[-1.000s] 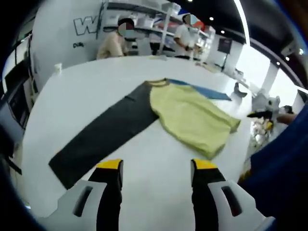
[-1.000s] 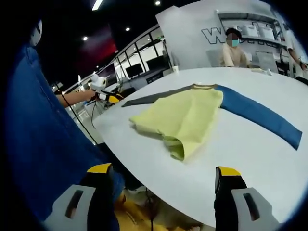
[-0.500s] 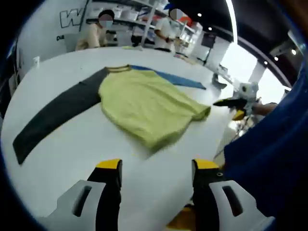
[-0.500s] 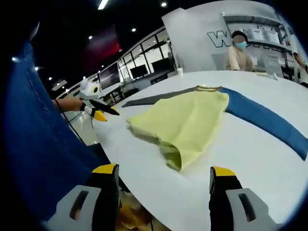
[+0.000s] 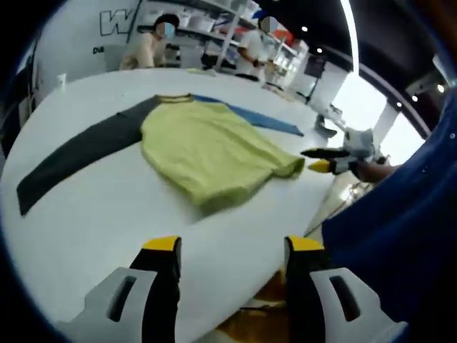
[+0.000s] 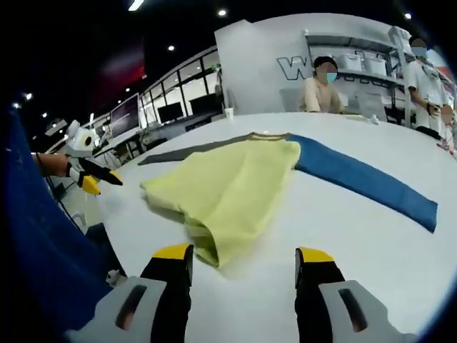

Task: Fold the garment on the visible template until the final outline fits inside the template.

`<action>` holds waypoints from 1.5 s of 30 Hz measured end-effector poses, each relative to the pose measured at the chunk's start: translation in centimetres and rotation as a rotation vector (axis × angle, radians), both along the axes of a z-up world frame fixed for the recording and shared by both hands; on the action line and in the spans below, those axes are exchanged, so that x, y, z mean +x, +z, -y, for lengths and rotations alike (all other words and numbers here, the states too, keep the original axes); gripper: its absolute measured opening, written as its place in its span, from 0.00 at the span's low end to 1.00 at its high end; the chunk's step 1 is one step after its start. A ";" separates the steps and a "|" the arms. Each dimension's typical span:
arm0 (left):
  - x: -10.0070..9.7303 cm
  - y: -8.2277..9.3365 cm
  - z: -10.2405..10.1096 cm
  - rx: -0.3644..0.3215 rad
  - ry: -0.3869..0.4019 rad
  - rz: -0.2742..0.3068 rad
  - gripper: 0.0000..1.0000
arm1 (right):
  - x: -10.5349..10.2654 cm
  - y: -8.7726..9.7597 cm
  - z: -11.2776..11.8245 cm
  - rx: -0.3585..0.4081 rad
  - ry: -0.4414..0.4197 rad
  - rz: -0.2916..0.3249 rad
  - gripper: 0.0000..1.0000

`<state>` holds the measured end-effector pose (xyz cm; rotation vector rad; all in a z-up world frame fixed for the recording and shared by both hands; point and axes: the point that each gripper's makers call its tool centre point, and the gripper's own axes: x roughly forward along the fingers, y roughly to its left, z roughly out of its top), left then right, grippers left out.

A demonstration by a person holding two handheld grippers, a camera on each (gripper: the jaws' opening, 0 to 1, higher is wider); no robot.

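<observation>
Right gripper view: both grippers, left [image 5: 228, 246] and right [image 6: 243, 257], spread and empty; approach the yellow-bodied raglan shirt's [image 6: 228, 189] rumpled hem low, pinching one layer.

One yellow long-sleeved shirt [image 5: 207, 146] lies on the one white table [image 5: 93, 207], with two sleeves: one dark grey [image 5: 78, 153], one blue [image 5: 260, 120]. Two people [image 5: 153, 50] stand at the upper left of the left gripper view. One white cup [image 6: 228, 112] sits at the table's far edge in the right gripper view. Two grippers are held over it: the left gripper [image 5: 232, 244] and the right gripper [image 6: 243, 254], each with two yellow-tipped jaws.
</observation>
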<state>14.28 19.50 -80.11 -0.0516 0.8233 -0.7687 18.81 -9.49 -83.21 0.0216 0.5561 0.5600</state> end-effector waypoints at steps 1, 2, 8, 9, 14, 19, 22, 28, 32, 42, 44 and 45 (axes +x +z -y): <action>-0.1 -0.1 -0.1 -0.002 0.004 -0.002 0.55 | 0.1 -0.1 0.0 -0.003 -0.008 0.003 0.55; -0.2 -0.1 -0.1 -0.004 0.006 -0.003 0.55 | 0.3 -0.1 0.0 -0.003 -0.013 0.006 0.54; -0.8 -0.2 0.1 -0.007 0.014 -0.011 0.55 | 0.8 -0.4 -0.4 -0.006 -0.049 0.008 0.51; -0.9 -0.2 0.2 -0.006 0.013 -0.014 0.55 | 1.1 -0.7 -0.5 -0.032 -0.050 0.010 0.49; -1.1 -0.2 0.5 -0.015 0.016 -0.013 0.55 | 1.0 -1.1 -1.1 -0.068 -0.022 0.012 0.36; -1.2 -0.4 1.0 -0.019 0.012 -0.017 0.55 | 1.0 -0.6 -1.0 -0.113 0.012 0.034 0.10; -1.1 -0.7 1.0 -0.019 0.009 -0.018 0.55 | 1.0 -0.1 -0.7 -0.127 0.026 0.040 0.00; -1.0 -0.8 1.3 -0.029 0.011 -0.023 0.55 | 1.2 0.9 -0.3 -0.120 0.033 0.045 0.00; -0.7 -1.3 1.9 -0.040 0.017 -0.024 0.55 | 1.4 1.8 0.1 -0.135 0.051 0.057 0.00; 0.8 -1.9 2.8 -0.064 0.082 -0.014 0.58 | 2.6 5.7 -0.3 -0.151 0.106 0.083 0.00; 1.0 -1.9 3.0 -0.070 0.090 -0.015 0.59 | 2.8 6.0 -0.5 -0.142 0.113 0.072 0.00; 1.1 -1.9 3.1 -0.073 0.092 -0.015 0.59 | 2.9 6.1 -0.5 -0.138 0.115 0.071 0.00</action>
